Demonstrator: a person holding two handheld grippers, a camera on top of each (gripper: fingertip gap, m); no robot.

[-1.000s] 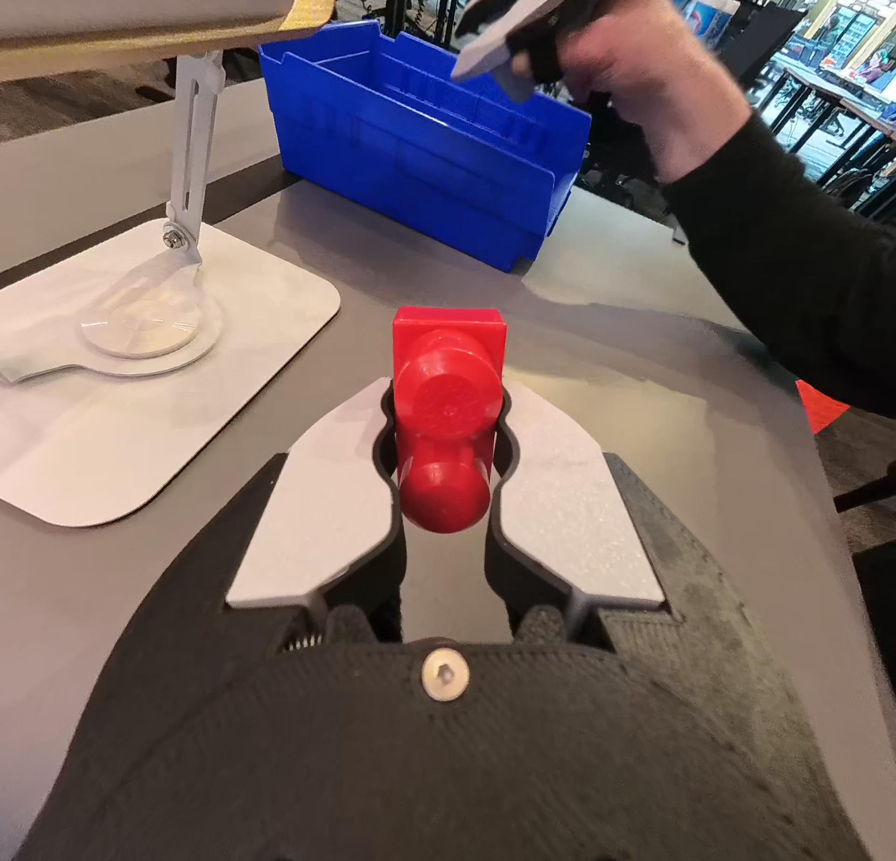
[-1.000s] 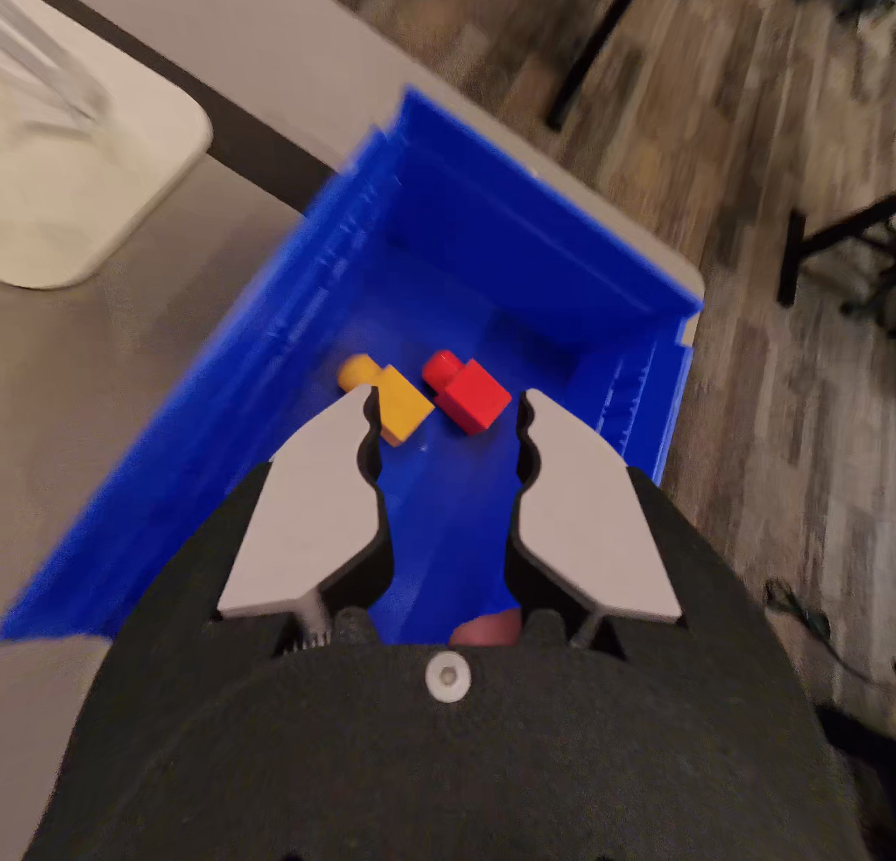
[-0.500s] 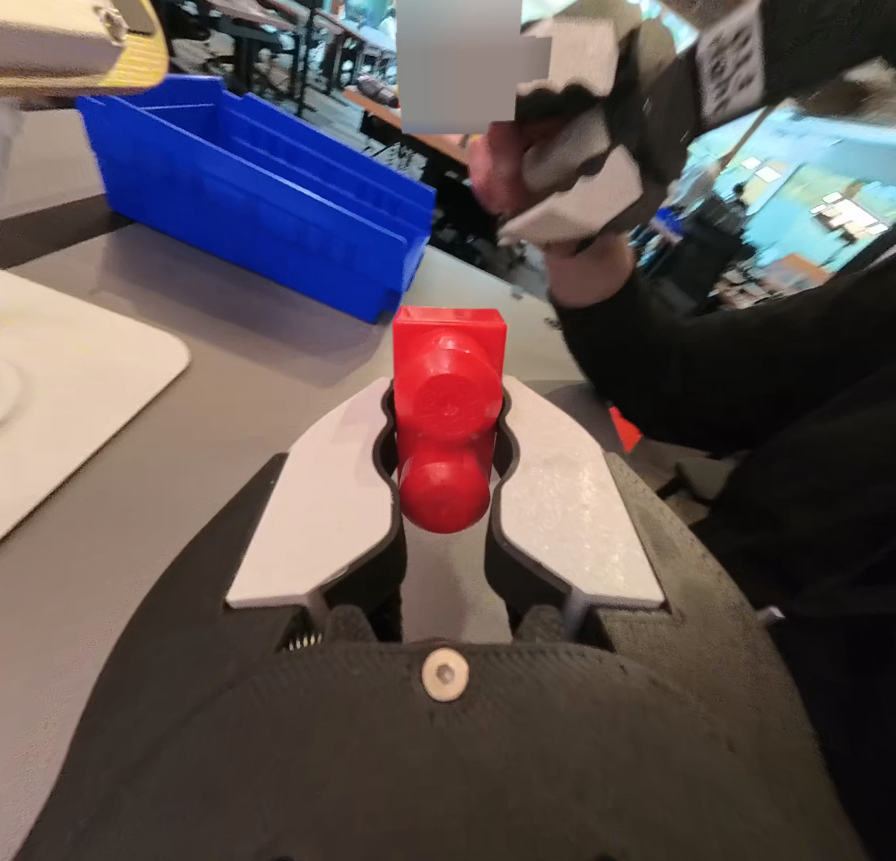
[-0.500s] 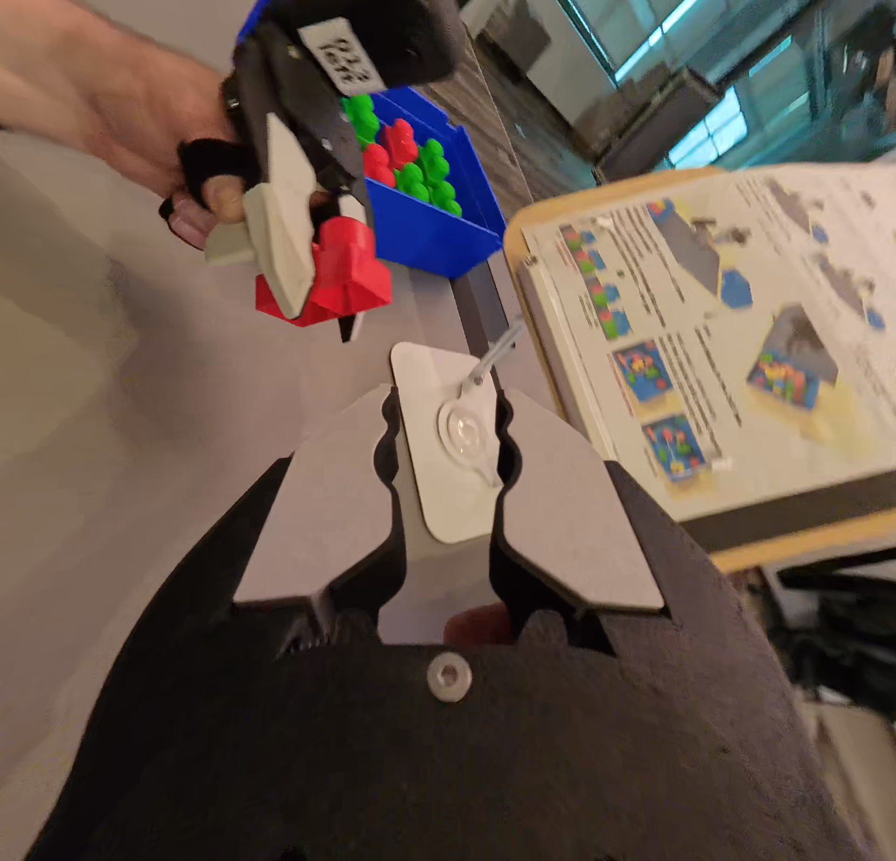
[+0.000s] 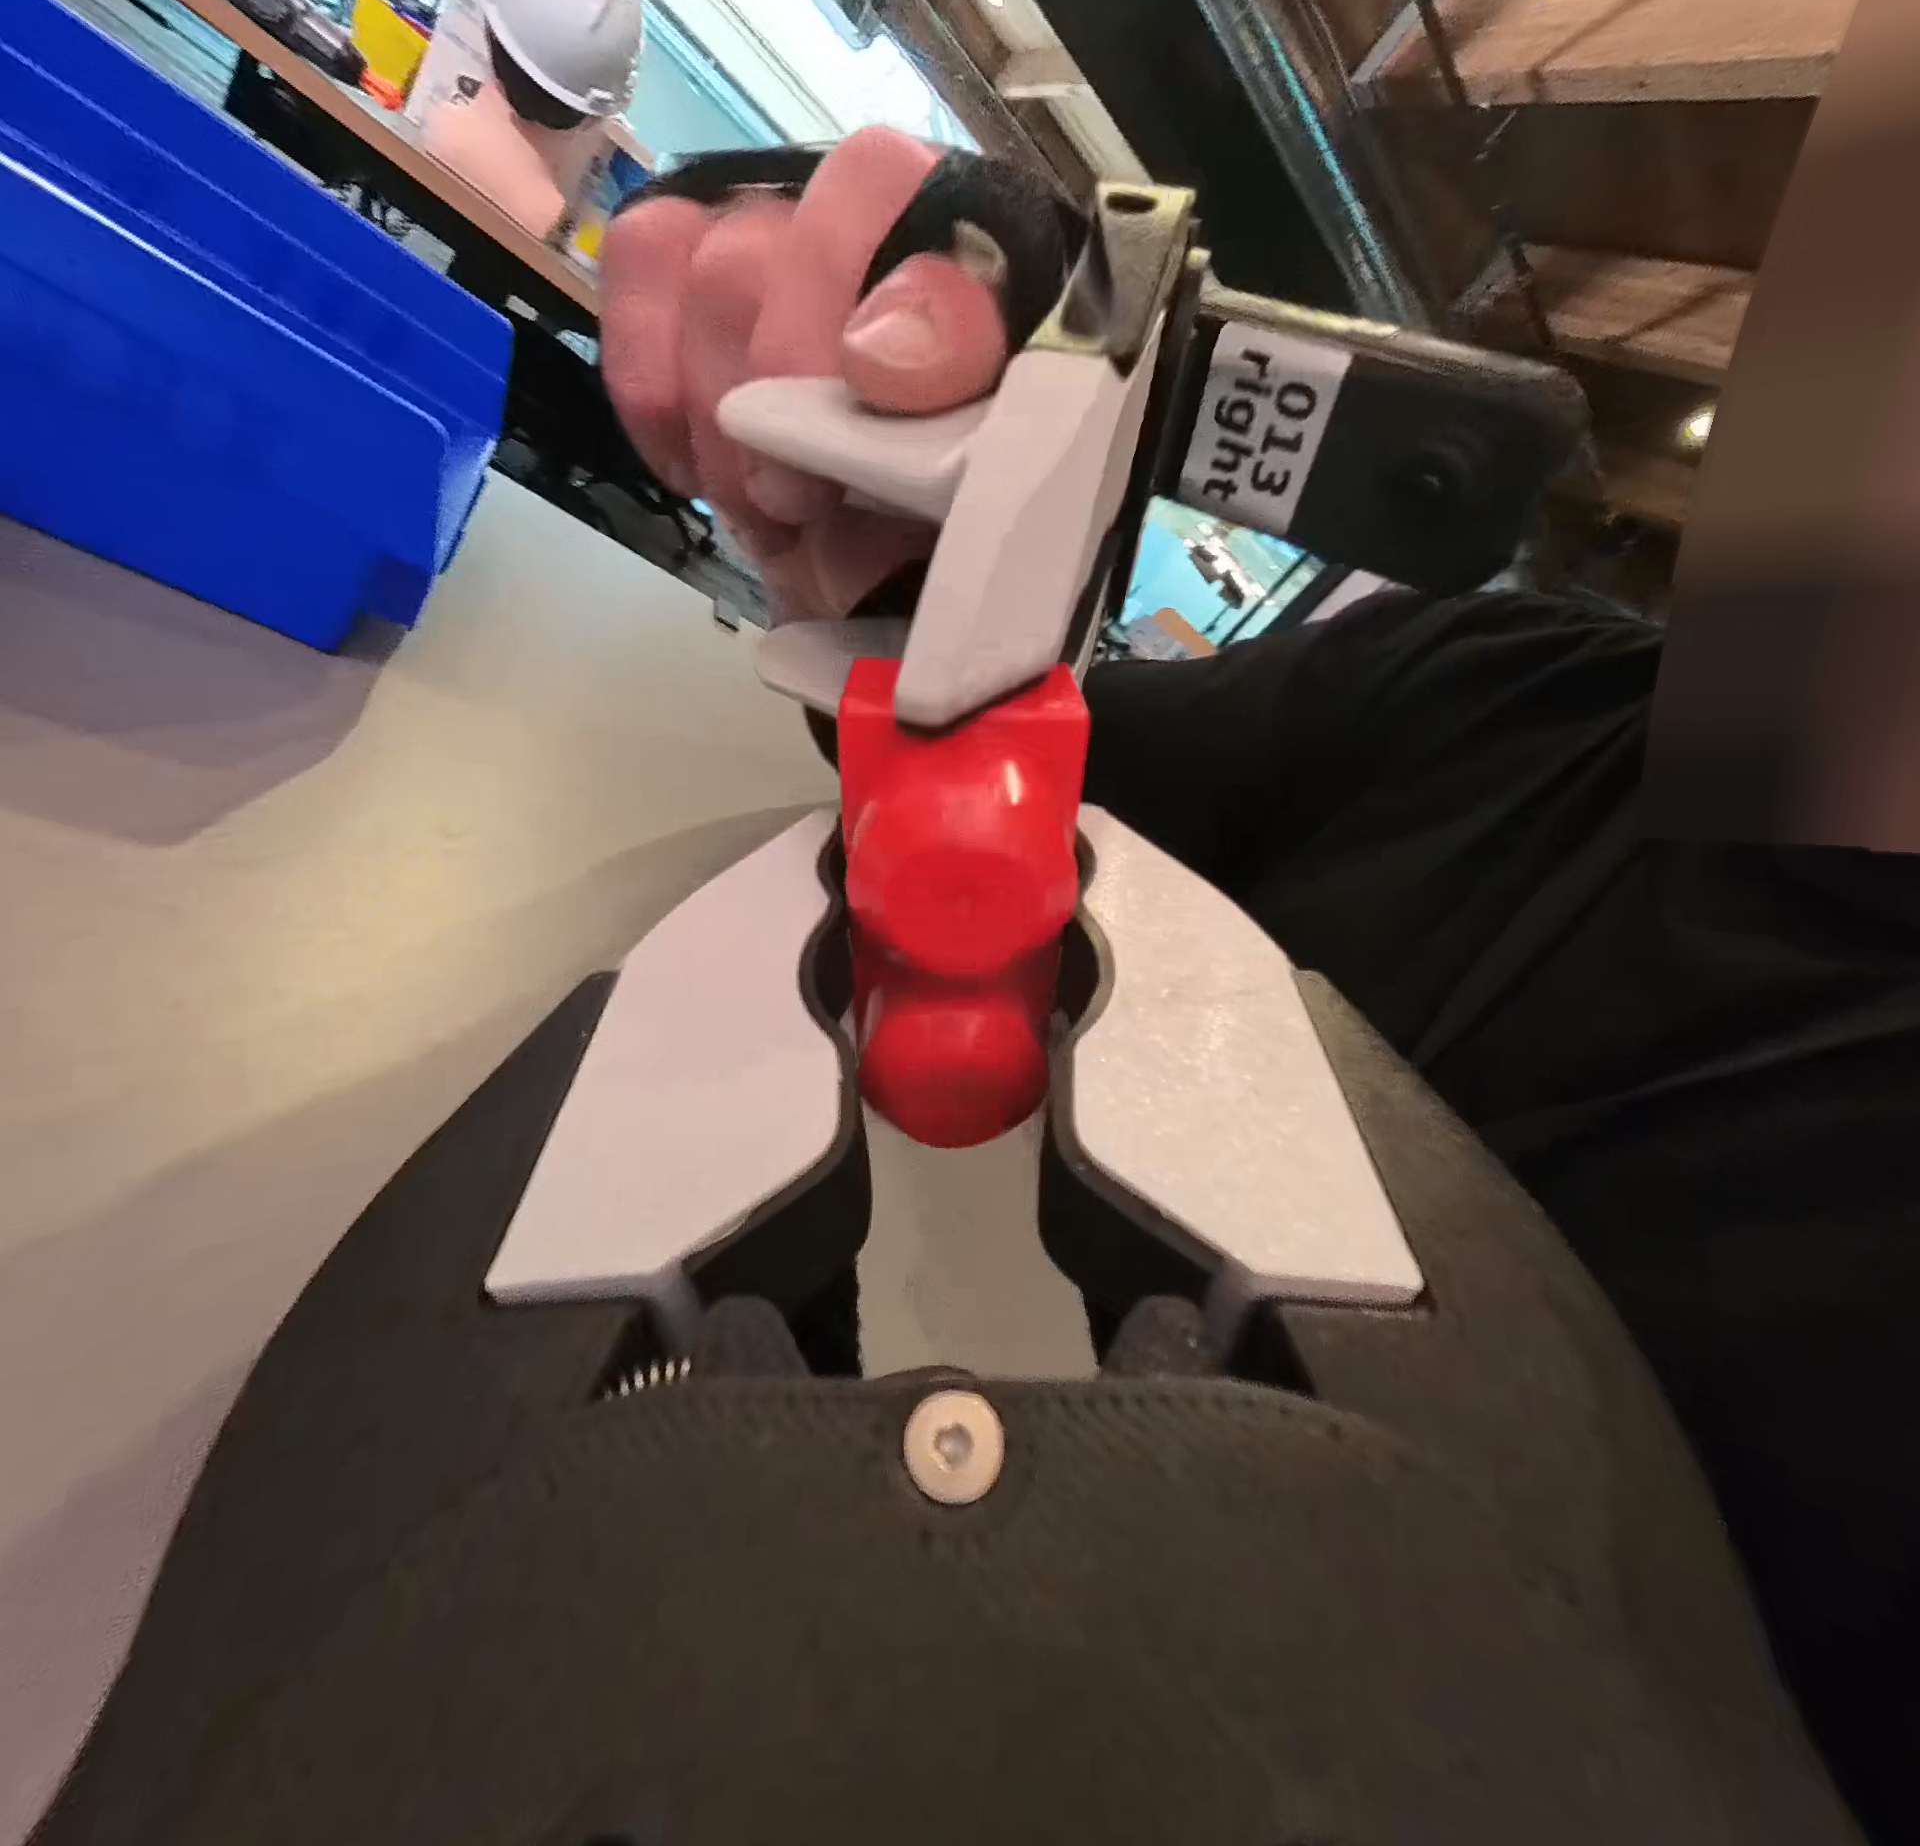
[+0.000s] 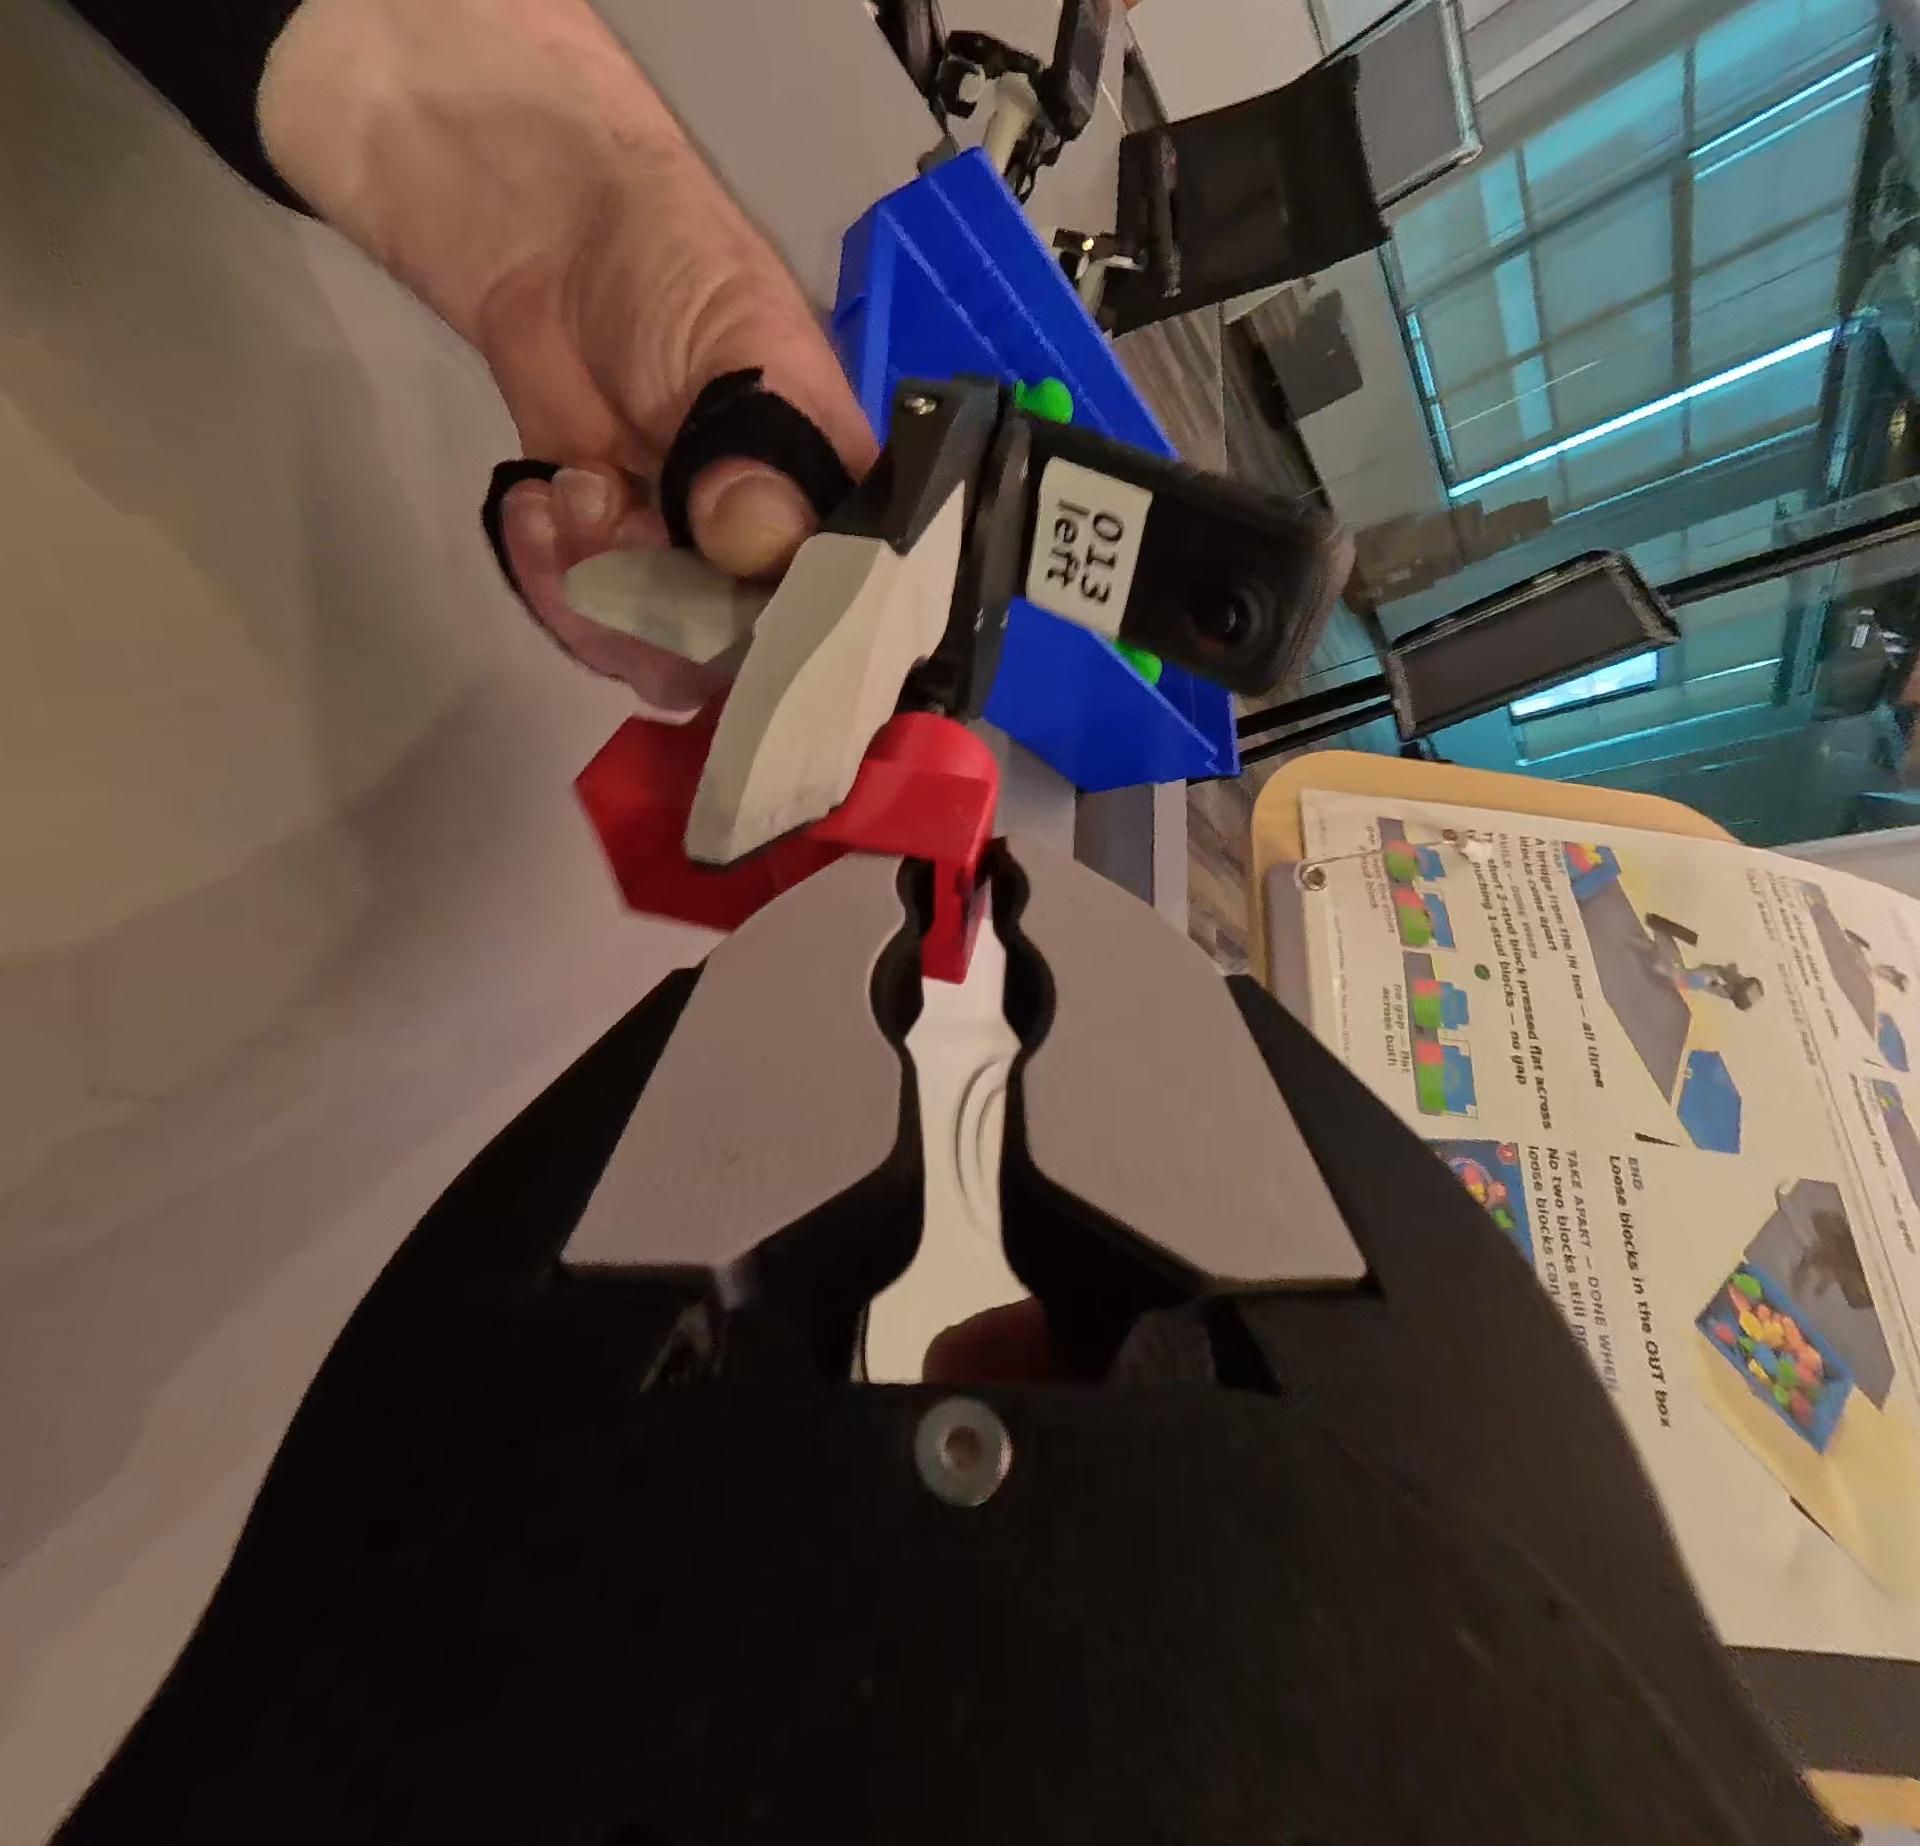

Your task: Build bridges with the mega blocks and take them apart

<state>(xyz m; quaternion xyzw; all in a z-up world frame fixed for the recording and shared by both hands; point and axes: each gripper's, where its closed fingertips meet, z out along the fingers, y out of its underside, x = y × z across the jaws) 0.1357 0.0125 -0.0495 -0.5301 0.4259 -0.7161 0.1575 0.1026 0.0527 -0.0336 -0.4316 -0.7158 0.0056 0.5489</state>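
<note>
Right tool [image 6: 951, 897], back from blue bin [image 5: 208, 362], now nips edge of red mega block [image 5: 956, 892] clamped in left tool [image 5: 956, 923]; pull-apart looks imminent.

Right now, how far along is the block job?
Mid-job. In hand: the left tool clamps a red block piece, and the right tool has closed on its far end. Already done can't be judged here. Left: green blocks sit in the blue bin.
</note>
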